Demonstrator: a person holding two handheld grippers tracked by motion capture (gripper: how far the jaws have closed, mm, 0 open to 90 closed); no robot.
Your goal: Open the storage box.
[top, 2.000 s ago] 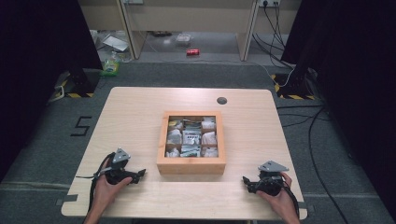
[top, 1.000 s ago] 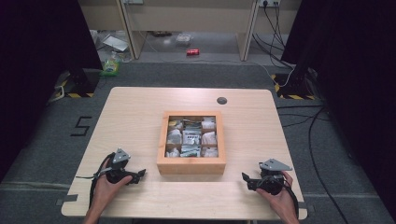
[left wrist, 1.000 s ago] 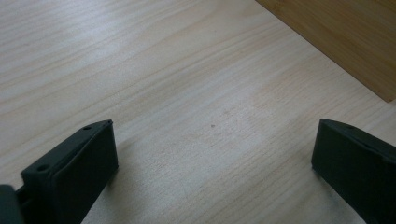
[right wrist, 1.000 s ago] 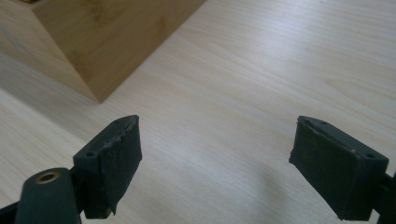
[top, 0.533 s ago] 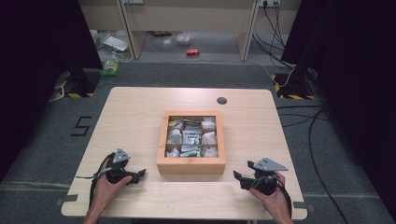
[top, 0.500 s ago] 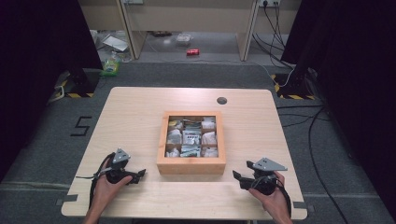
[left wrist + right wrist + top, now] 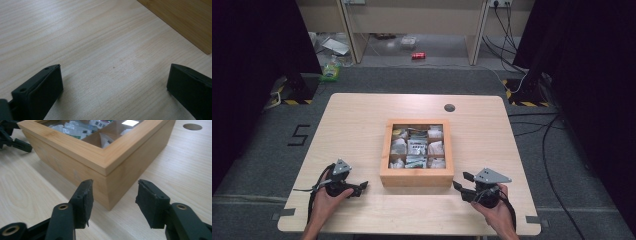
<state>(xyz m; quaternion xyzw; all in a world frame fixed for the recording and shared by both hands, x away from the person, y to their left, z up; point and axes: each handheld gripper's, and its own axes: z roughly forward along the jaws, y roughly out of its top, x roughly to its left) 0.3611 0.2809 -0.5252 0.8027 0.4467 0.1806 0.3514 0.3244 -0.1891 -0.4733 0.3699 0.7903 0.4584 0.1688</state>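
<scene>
Honey-brown box [image 7: 416,177], black tools [image 7: 112,195]

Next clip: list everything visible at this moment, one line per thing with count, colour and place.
Light wooden table: one, pale wood, centre of the high view, on grey floor.
Square wooden box with a clear lid: one, honey-brown, middle of the table, divided into compartments.
Small packets: several, white and green, inside the box's compartments; exact count unclear.
Round hole: one, dark, far right part of the tabletop.
Red can: one, on the floor beyond the table.
Left gripper: one, black, near left of the box, jaws wide apart over bare wood.
Right gripper: one, black, aimed at the box's near right corner, jaws just been closing, touching nothing.
</scene>
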